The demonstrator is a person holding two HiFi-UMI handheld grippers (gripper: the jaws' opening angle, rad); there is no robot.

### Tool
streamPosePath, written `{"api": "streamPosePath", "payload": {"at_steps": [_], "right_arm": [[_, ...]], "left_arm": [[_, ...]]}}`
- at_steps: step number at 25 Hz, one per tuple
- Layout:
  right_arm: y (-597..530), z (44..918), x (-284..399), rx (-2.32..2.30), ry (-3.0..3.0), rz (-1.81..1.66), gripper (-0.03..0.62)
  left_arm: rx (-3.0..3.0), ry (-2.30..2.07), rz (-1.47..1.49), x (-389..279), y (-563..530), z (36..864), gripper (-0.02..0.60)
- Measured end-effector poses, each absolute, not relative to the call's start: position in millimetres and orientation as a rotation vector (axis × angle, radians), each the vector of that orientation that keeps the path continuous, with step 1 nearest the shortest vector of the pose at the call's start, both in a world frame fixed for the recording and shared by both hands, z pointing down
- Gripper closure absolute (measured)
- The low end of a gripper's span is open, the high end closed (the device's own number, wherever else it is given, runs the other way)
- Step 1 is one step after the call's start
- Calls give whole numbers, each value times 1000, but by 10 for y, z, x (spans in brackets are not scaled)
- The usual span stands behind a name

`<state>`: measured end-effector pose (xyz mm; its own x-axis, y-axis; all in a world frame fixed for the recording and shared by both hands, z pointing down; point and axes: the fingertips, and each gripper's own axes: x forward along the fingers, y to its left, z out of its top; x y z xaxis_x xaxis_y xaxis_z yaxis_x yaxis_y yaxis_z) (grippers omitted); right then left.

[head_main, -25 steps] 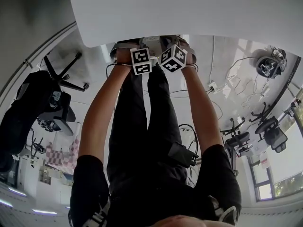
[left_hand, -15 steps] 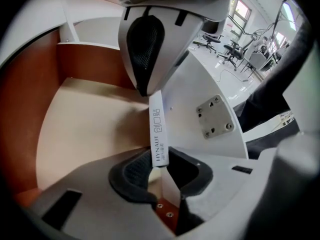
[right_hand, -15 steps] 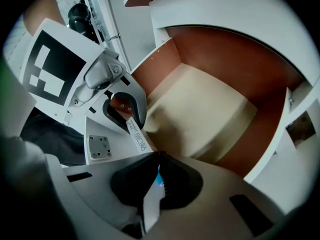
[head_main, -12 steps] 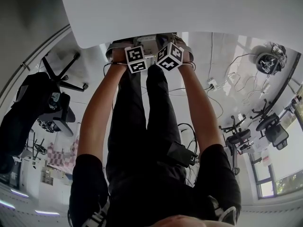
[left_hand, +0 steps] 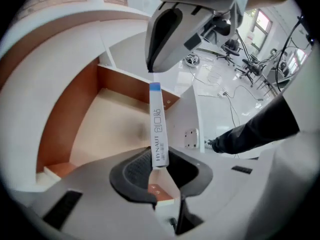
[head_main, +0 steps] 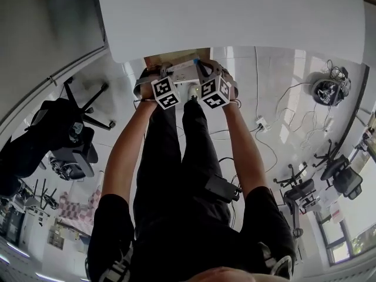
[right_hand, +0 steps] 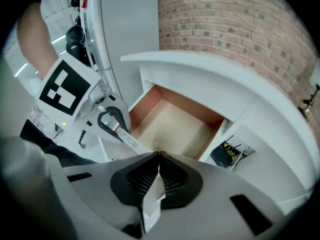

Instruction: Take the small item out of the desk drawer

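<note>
A long narrow white packet with a blue end [left_hand: 157, 129] spans between both grippers above the open desk drawer [left_hand: 87, 116]. My left gripper [left_hand: 160, 165] has just been closing and is shut on the packet's printed end. My right gripper [right_hand: 158, 156] is shut on the other end, and a white flap shows between its pads. In the right gripper view the left gripper [right_hand: 116, 126] holds the packet [right_hand: 129, 140] over the drawer [right_hand: 172, 126], whose wooden floor is bare. In the head view the two marker cubes [head_main: 165, 93] sit side by side under the white desk top [head_main: 235, 16].
The person's arms and dark trouser legs [head_main: 182, 175] fill the middle of the head view. Office chairs [head_main: 76, 137] and cables [head_main: 267, 119] lie on the glossy floor around. A brick wall [right_hand: 230, 29] stands behind the desk. A black object [right_hand: 232, 151] shows right of the drawer.
Both grippers have risen towards the camera, still close together. The open drawer's wooden edge now shows under the desk top.
</note>
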<state>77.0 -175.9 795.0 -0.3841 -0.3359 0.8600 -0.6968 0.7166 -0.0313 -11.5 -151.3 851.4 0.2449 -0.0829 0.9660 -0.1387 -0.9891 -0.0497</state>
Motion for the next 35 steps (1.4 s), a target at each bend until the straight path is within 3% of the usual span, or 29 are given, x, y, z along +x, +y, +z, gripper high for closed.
{"api": "streamPosePath", "payload": {"at_steps": [5,17,28,35], "right_arm": [[-1480,7048,1031,905,-2031,475,566],[-1001,5254,1268,1208,-2253,521,566],[-645,3741,1064,1527,-2405,375,566],[-262,3141,738,1587,-2467,276,566]], "left_arm": [[2381,-408,1768,-254,-1079,7837,495],[2309,-1060,1022,-483,-394,5942,497],[2495,-1416,503,-841,-319,3742,497],[2576,-1407,258,-883,-137,2953,497]]}}
